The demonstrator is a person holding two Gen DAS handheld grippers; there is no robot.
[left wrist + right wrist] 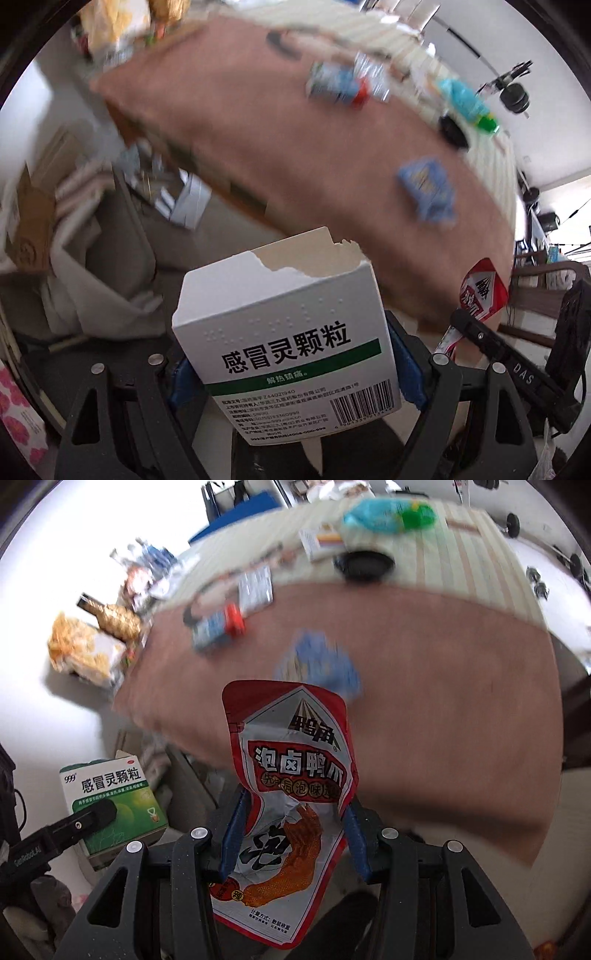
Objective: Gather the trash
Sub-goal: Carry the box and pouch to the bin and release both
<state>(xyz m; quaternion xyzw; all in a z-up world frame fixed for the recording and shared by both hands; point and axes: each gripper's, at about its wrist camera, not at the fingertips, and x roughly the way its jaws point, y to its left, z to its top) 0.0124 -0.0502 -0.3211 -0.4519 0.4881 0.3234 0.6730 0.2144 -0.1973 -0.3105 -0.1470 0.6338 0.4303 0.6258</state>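
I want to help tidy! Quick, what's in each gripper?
Left gripper: shut on torn white cardboard medicine box.
Right gripper: shut on crumpled red snack wrapper.

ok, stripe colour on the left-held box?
Green, on the white cardboard medicine box; left wrist view shows it best.

I had a white medicine box (284, 332) with a green stripe, black Chinese print and a barcode standing upright between the pads of my left claw (291, 369), its top flap torn off ragged so the bare cardboard inside showed. My right claw (291, 834) pinched a red and silver snack pouch (288, 775) printed with an orange duck foot, crumpled at the waist and standing upright. On the blurred pinkish-brown worktop (295, 155) beyond lay a crushed blue bottle with a red cap (219, 626), a blue wrapper (426, 188), and farther back a teal bottle with a green cap (391, 515).
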